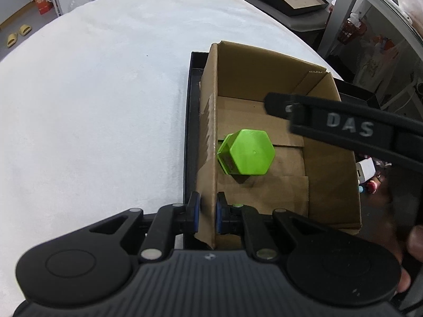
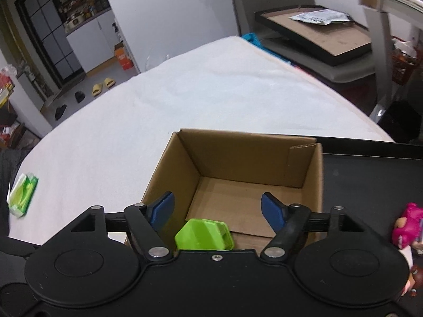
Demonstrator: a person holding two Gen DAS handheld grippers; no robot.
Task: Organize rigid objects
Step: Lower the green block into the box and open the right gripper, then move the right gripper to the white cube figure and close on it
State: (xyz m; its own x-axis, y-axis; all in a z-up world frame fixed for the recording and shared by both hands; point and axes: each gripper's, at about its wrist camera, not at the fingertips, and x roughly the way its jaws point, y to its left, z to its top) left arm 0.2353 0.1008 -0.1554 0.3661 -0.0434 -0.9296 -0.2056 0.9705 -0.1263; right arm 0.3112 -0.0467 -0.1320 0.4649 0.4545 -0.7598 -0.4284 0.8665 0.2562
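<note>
So the green hexagonal container (image 1: 244, 155) is sitting on the floor of the open cardboard box (image 1: 277, 84), close to the box's left wall in the left wrist view. It's a short, squat thing, so its axis runs through the hex faces, and that axis leans: one flat hex face points up and a bit to the right, with a side wall showing on the left. There's a dark sticker on that side wall, too small to read.

The left gripper (image 1: 206, 215) is clamped tight on the box's left wall, one blue pad on the outside, one on the inside. The right gripper (image 2: 216, 212) hangs over the box with its jaws well apart and nothing pressed between them; the green container lies below the gap, loose.

The box sits in a shallow black tray (image 1: 191, 105), which rests on a table covered with a white cloth (image 1: 92, 105). A green-and-white packet (image 2: 22, 195) lies on the cloth off to the left in the right wrist view, and a pink figure toy (image 2: 405, 227) is at the far right edge.

Room stuff: yellow slippers (image 2: 101, 85) and an orange carton (image 2: 123, 58) on the floor, and a flat framed cardboard panel (image 2: 317, 30) on a side surface.

Only readable writing is "DAS" on the right gripper's black arm crossing the left wrist view.
</note>
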